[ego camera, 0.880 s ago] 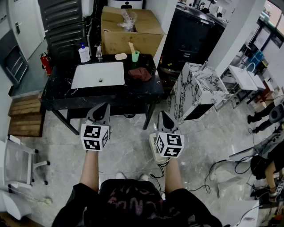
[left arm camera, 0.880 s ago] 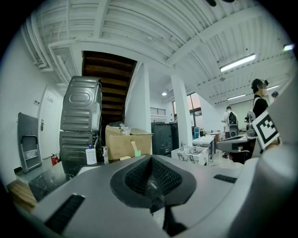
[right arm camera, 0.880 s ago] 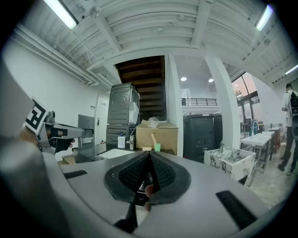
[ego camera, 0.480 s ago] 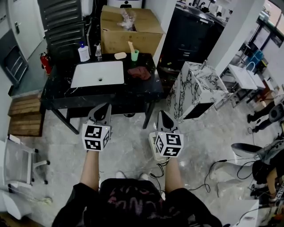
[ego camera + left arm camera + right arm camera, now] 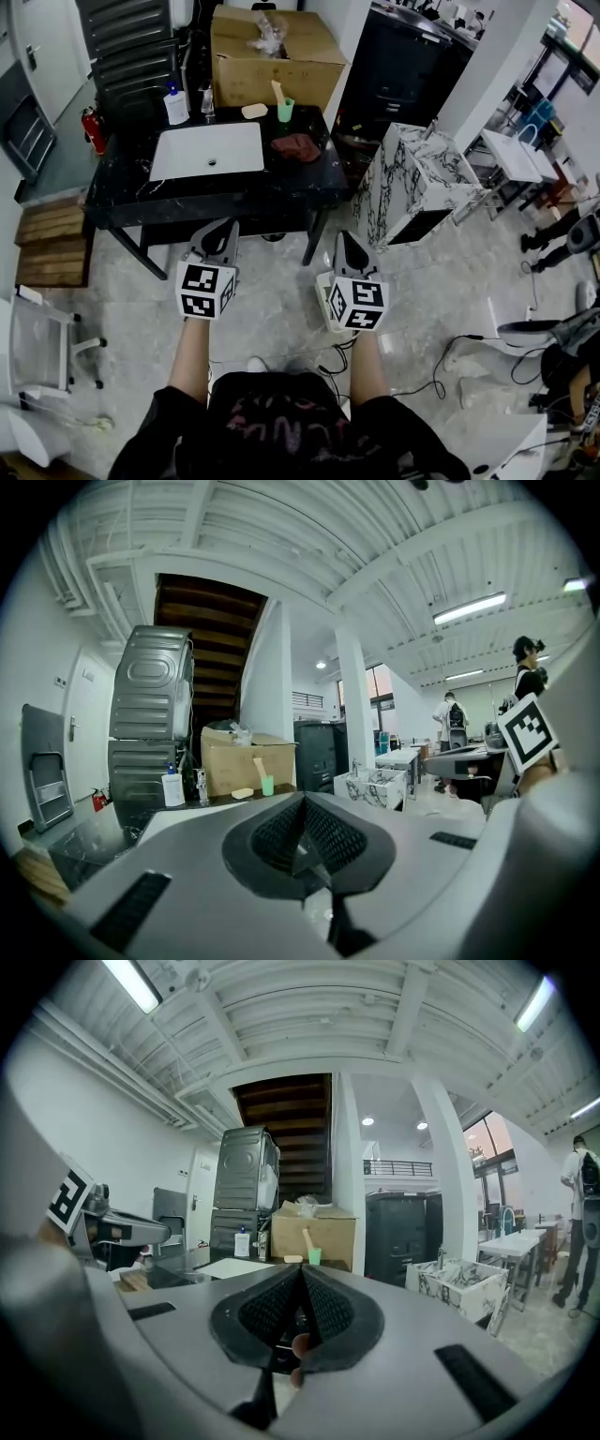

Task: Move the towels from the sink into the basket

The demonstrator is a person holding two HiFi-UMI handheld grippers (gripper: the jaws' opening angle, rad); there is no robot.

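1. Stands on the grey floor, facing a black counter [image 5: 281, 192], well apart from it.
2. Holds the left gripper [image 5: 223, 228] out in front over the floor, tip aimed at the counter; jaws pressed together, nothing between them.
3. Holds the right gripper [image 5: 341, 240] beside it at about the same height; jaws likewise shut tight and empty.
4. Shows one dark red towel [image 5: 296, 147] crumpled on the counter top, just beside the right edge of the white sink [image 5: 187, 155], not inside the basin.
5. Shows, behind the towel, a green cup [image 5: 286, 110] with a pale stick in it, and behind the sink's far left corner a white bottle [image 5: 175, 106].
6. Shows a cardboard box [image 5: 281, 70] behind the counter and a marbled white box [image 5: 403, 202] on the floor to its right.
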